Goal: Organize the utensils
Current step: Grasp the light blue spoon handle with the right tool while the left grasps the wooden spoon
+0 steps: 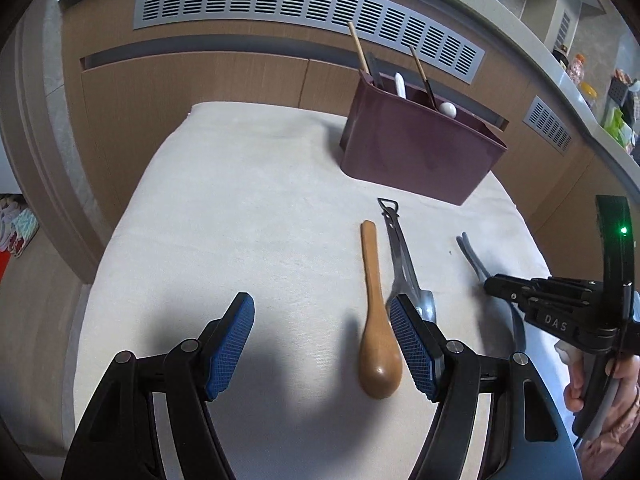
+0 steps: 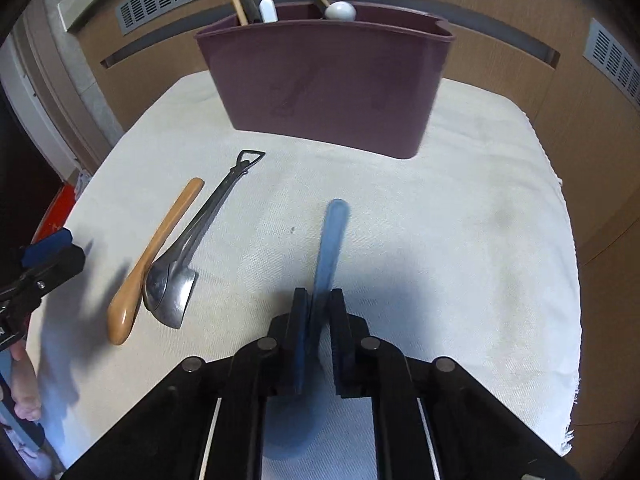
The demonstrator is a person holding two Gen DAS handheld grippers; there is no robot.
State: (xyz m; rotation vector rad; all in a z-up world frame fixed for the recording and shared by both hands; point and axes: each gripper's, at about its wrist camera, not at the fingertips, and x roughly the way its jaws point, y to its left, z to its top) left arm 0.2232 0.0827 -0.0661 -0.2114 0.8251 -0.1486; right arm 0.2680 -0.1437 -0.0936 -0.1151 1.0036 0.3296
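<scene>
A maroon utensil holder [image 1: 420, 152] [image 2: 328, 80] stands at the back of the cloth-covered table, with chopsticks and white utensils [image 2: 340, 11] in it. A wooden spoon [image 1: 378, 328] [image 2: 152, 260] and a metal spoon and shovel-shaped utensil [image 1: 404, 264] [image 2: 188, 264] lie side by side on the cloth. My left gripper [image 1: 322, 320] is open above the cloth, its right finger beside the wooden spoon's bowl. My right gripper [image 2: 319, 304] [image 1: 496, 286] is shut on a blue spoon [image 2: 330, 240] by its handle, low over the cloth.
The white cloth [image 1: 240, 220] covers the table. Wooden cabinets with grey vents [image 1: 304, 12] stand behind it. A counter with bottles and packets [image 1: 592, 92] runs at the far right. The table's edges drop off to the left and right.
</scene>
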